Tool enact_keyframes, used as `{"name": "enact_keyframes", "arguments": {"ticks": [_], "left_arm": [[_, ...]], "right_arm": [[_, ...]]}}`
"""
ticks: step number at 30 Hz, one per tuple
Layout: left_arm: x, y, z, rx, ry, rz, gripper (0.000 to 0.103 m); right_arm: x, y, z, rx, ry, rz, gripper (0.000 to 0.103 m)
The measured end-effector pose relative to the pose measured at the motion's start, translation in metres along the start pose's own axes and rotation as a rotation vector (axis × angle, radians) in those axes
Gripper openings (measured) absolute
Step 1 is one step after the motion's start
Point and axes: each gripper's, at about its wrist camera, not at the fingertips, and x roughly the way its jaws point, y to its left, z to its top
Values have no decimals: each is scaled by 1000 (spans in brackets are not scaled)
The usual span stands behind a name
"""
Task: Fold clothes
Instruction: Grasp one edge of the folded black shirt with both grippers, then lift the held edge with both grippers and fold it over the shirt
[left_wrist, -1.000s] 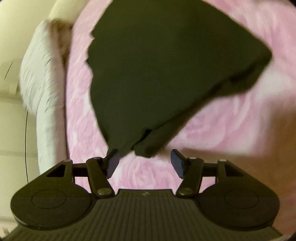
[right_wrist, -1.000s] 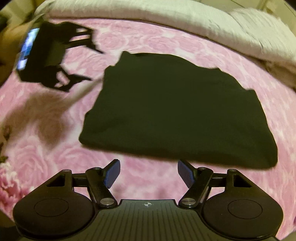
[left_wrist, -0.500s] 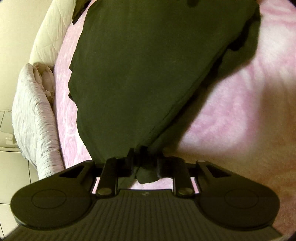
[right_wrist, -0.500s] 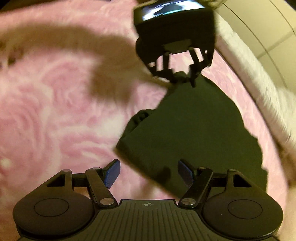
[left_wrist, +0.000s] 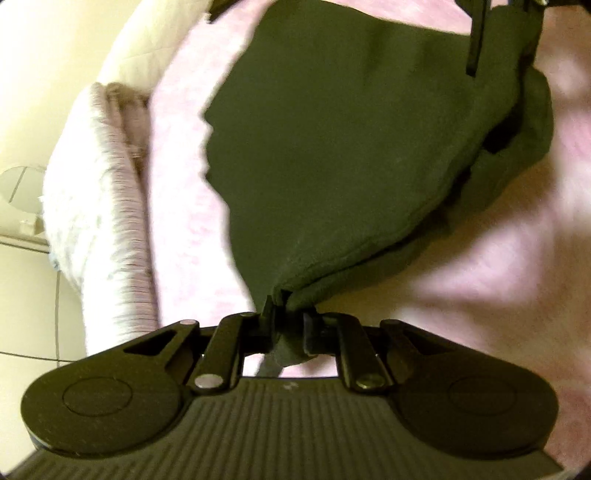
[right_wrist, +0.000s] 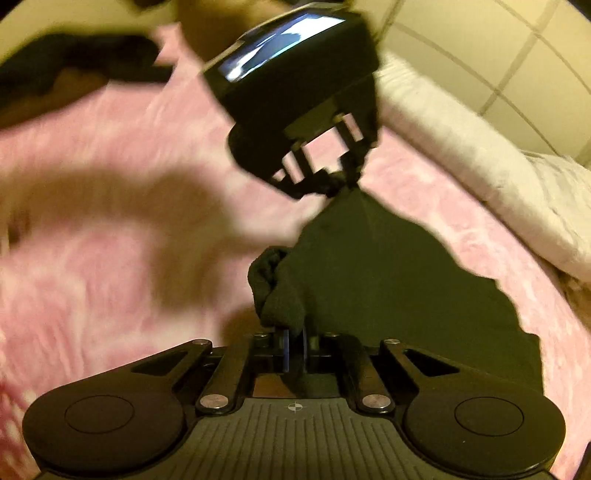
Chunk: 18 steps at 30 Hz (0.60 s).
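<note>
the left gripper (left_wrist: 288, 325) is still squeezing in on one bunched corner of the dark folded garment (left_wrist: 351, 147), and the right gripper (right_wrist: 294, 349) is clamped tight on the neighbouring corner. to fold well, i'd lift both corners level and together, keeping the edge between them taut, and carry it over. the garment lies on the pink floral blanket (right_wrist: 92, 258), long axis apparently stretching from the grippers toward the white bedding (right_wrist: 480, 155).

Bedroom, pink floral bedspread (right_wrist: 92, 229), white quilt (right_wrist: 480, 177)
</note>
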Motion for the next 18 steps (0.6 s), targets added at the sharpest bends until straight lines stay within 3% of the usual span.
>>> {"name": "enact_keyframes", "arguments": {"ticks": [4, 9, 13, 18], "left_arm": [[-7, 58, 38, -28, 10, 22, 10], [11, 121, 109, -12, 37, 12, 10], [53, 151, 163, 30, 29, -18, 10], [133, 163, 228, 50, -8, -82, 12]], "right_arm": [[-36, -57, 5, 207, -95, 6, 5], [-70, -144, -25, 436, -189, 6, 5], [-79, -218, -69, 594, -194, -1, 5], [-74, -295, -134, 769, -156, -24, 5]]}}
